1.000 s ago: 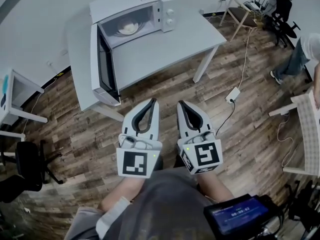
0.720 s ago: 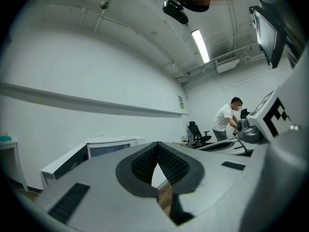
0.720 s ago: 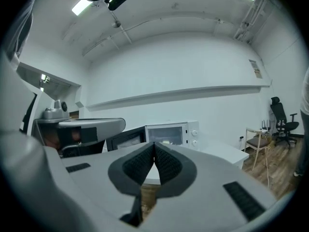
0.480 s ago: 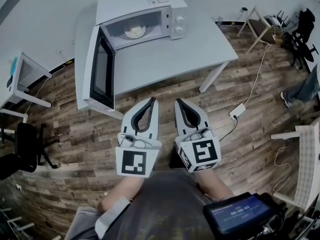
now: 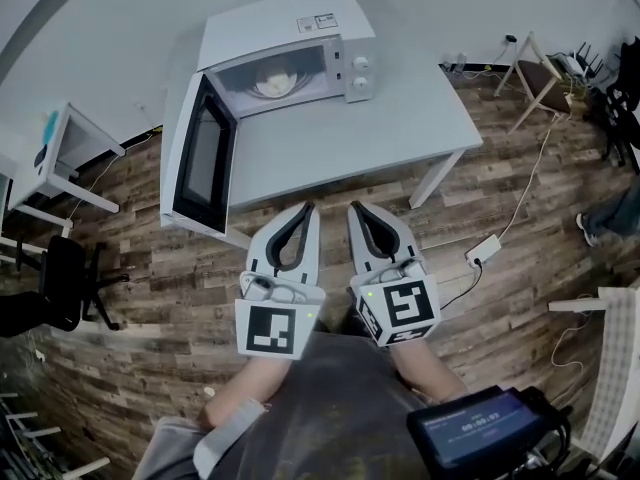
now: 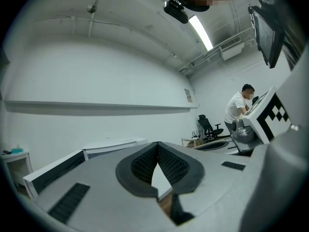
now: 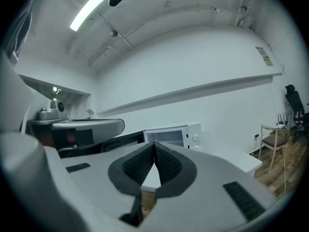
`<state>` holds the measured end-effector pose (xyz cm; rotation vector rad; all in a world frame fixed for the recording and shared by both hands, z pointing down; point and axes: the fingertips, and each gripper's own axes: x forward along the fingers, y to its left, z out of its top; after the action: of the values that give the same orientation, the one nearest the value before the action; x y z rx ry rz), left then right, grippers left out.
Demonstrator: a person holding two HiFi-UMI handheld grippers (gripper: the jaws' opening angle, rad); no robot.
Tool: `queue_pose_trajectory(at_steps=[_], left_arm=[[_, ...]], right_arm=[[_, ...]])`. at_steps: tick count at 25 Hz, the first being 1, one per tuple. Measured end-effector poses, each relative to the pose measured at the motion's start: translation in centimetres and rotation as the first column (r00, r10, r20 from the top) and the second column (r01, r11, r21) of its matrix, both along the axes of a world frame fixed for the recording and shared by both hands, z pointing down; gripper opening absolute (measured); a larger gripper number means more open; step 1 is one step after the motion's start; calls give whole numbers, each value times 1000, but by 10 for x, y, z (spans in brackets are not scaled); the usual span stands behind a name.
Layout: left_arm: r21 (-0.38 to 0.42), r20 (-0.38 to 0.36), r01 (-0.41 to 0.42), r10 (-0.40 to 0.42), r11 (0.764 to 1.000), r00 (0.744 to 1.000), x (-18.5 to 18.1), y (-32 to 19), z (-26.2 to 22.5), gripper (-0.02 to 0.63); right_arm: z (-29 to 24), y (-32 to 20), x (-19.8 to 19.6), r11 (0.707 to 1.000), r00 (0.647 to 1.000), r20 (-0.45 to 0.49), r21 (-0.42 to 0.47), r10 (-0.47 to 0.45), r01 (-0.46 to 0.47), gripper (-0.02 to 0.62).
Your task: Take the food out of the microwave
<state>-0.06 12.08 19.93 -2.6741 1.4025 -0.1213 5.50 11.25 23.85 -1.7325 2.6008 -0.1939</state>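
Observation:
A white microwave (image 5: 300, 28) stands on the grey table (image 5: 340, 138) with its door (image 5: 200, 158) swung wide to the left. Inside the cavity sits a pale dish of food (image 5: 275, 80). My left gripper (image 5: 306, 208) and right gripper (image 5: 355, 208) are held side by side at the table's near edge, well short of the microwave. Both are shut with nothing between the pads. The left gripper view shows my left gripper (image 6: 157, 144) with the open door (image 6: 53, 170) beyond. The right gripper view shows my right gripper (image 7: 154, 143) pointing at the microwave (image 7: 178, 134).
A black office chair (image 5: 60, 288) and a small white table (image 5: 60, 158) stand at the left. A power strip (image 5: 483, 250) with cables lies on the wood floor at the right, near a wooden chair (image 5: 540, 68). A person (image 6: 237, 108) works at the far right.
Both grippers have travelled forward towards the table, still shut. The microwave and table now sit closer and more central in the head view.

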Motion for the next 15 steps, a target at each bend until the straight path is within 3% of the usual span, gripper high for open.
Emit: queue_pose_trajectory(at_steps=[9,15], left_arm=[[-14,1,48,-48,999,999,-3,-33,8,8],[-18,-28,36,-36,999,999,3,-79,12,8]], right_arm=[[7,-33,-4,999,999,1,-7,-50,50,6],[9,-75,2,999,999,-23,-12,-35,34,6]])
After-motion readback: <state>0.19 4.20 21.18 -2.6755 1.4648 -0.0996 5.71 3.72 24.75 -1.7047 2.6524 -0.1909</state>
